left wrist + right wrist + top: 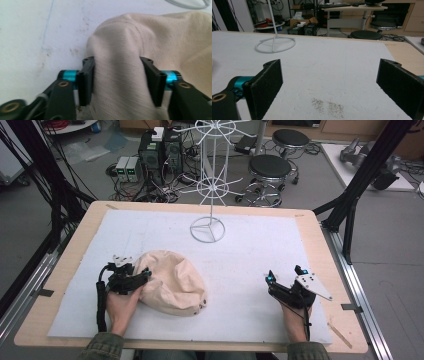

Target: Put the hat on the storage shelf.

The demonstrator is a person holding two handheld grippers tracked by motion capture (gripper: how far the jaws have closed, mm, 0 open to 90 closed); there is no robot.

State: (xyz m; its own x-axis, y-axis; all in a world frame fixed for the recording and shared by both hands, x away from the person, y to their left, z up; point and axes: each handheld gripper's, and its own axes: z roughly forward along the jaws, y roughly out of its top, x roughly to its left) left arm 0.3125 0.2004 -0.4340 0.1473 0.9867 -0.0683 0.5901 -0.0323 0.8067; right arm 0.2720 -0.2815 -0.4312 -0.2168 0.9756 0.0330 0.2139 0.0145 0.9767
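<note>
While the left gripper (pixel 141 279) pinches a fold of the cream cloth hat (pixel 172 282), its jaws stand about half closed with both pads pressed into the fabric, as the left gripper view shows with the cloth bunched between the fingers (pixel 86 80). That hat (pixel 150 50) lies slumped on the white mat (pixel 250 255) at the near left of the table (pixel 320 240), well apart from the white wire stand (pixel 212 185) at the far middle. Off to the right, the right gripper (pixel 285 279) rests on the mat with its jaws spread wide and nothing between them; the right gripper view has bare mat (pixel 332 75) between the pads.

Judging by its sag and soft creases, the hat is light, limp and not slippery, so it will droop and fold from any single hold. A pinch at a seam or the rim edge would likely carry it better than a gather of loose crown, and a second hold on the opposite edge should keep it open.
</note>
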